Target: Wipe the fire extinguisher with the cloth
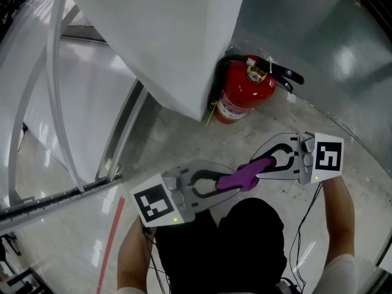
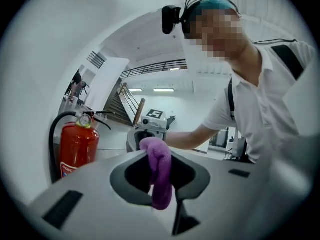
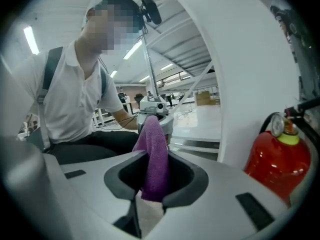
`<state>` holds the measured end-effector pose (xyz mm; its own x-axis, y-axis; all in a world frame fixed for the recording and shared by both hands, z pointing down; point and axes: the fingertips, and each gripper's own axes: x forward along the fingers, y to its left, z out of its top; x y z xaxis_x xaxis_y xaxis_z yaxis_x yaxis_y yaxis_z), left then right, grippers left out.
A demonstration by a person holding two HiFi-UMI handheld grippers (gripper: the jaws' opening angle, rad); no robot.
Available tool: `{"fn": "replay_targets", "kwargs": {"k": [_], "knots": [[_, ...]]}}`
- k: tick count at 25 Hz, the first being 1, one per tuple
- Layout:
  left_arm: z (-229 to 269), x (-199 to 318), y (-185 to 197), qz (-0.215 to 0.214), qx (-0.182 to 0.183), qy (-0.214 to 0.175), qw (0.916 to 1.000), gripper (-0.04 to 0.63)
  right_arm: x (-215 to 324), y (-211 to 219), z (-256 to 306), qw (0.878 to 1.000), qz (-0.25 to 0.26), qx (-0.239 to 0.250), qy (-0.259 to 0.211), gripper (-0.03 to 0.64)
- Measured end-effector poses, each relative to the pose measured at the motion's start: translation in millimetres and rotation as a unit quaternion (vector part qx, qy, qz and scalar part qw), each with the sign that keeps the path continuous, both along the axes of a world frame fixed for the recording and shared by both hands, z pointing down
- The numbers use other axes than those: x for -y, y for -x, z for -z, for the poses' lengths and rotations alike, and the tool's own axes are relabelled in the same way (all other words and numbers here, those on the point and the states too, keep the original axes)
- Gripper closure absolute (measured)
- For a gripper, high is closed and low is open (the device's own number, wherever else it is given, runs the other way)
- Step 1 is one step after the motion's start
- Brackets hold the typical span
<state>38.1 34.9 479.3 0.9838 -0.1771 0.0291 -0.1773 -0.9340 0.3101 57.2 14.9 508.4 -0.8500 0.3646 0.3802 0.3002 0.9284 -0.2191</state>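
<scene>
The purple cloth [image 1: 244,177] is strung between both grippers, near the person. The left gripper [image 1: 228,184] has its fingers clamped on one end, and the right gripper [image 1: 262,165] has its fingers part open, loose around the other end. The fire extinguisher [image 1: 245,94] stands upright on the floor [image 1: 202,141] at the far side, just right of the white pillar [image 1: 165,35].

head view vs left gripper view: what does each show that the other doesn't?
Head view only: the red floor stripe and the marker cube on the left tool.

Left gripper view only: the person's white shirt, the head camera and the stairs behind.

Both: the red fire extinguisher standing on the floor, the right tool, and the purple cloth stretched between the two tools' jaws.
</scene>
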Motion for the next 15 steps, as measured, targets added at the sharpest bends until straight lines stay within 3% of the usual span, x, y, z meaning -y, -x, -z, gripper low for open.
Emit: {"fn": "replay_targets", "kwargs": {"k": [4, 6, 9, 11, 13, 15], "knots": [[2, 5, 9, 0.019, 0.004, 0.025, 0.9995, 0.528, 21, -7, -1, 0.998, -0.056, 0.02, -0.007, 0.476], [11, 11, 19, 0.038, -0.021, 0.037, 0.9984, 0.528, 34, -17, -3, 0.996, -0.084, 0.018, -0.017, 0.476], [26, 37, 43, 0.113, -0.057, 0.031, 0.9914, 0.528, 54, -33, -11, 0.991, -0.127, 0.012, -0.04, 0.477], [30, 65, 57, 0.211, -0.051, 0.041, 0.9753, 0.528, 67, -39, -15, 0.983, -0.169, 0.012, -0.065, 0.48], [32, 89, 68, 0.302, -0.036, 0.054, 0.9511, 0.528, 72, -42, -15, 0.973, -0.214, 0.018, -0.085, 0.502], [35, 103, 74, 0.365, -0.034, 0.064, 0.9283, 0.528, 67, -43, -17, 0.967, -0.238, 0.019, -0.091, 0.514]]}}
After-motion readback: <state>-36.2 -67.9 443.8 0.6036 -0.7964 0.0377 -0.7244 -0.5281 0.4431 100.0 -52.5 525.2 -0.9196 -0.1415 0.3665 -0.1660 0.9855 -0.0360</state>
